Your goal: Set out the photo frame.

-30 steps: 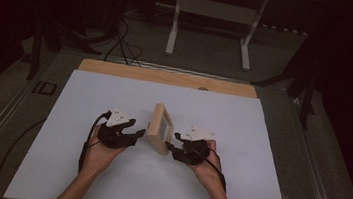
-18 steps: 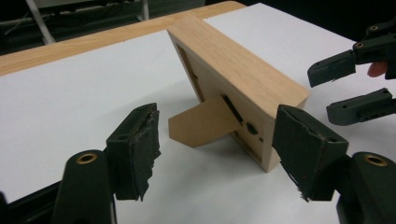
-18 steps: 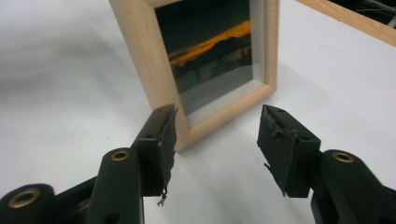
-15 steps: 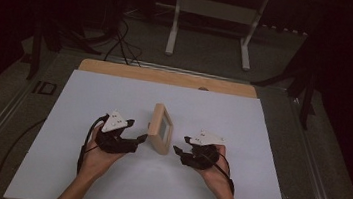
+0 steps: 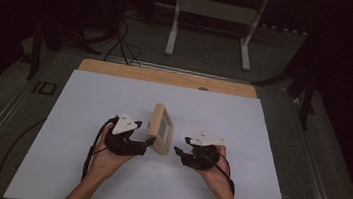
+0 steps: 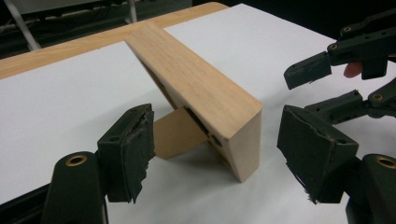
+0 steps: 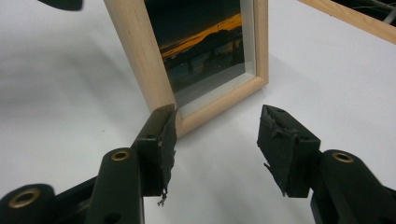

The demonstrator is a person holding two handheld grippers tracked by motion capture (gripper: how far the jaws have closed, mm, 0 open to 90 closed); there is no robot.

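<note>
Right now the wooden picture frame (image 5: 162, 128) stands upright on its easel back near the middle of the white sheet (image 5: 89, 99) that covers the table, with one gripper on either side of it. Its long edge runs away from the person, so the glazed front faces the right hand and the back with the prop faces the left.

The left gripper (image 5: 147, 142) is the nearer one: its jaws have just been opening, and in the left gripper view (image 6: 229, 154) they now stand wide apart, straddling the near corner of the frame (image 6: 201, 93) without pressing on it, so nothing is held. The stand leg (image 6: 177, 133) shows between that corner and the left-hand pad.

The right gripper (image 5: 179, 151) sits a little apart from the frame's front. In the right gripper view its jaws (image 7: 215, 140) are parted and empty too, pointed at the lower corner of the frame (image 7: 154, 60), with one pad just in front of the wood.

Judging by this, the frame looks freshly set down and free-standing; any new grip would most easily come from the left, across the frame's thin edge, since that gripper already brackets it
</note>
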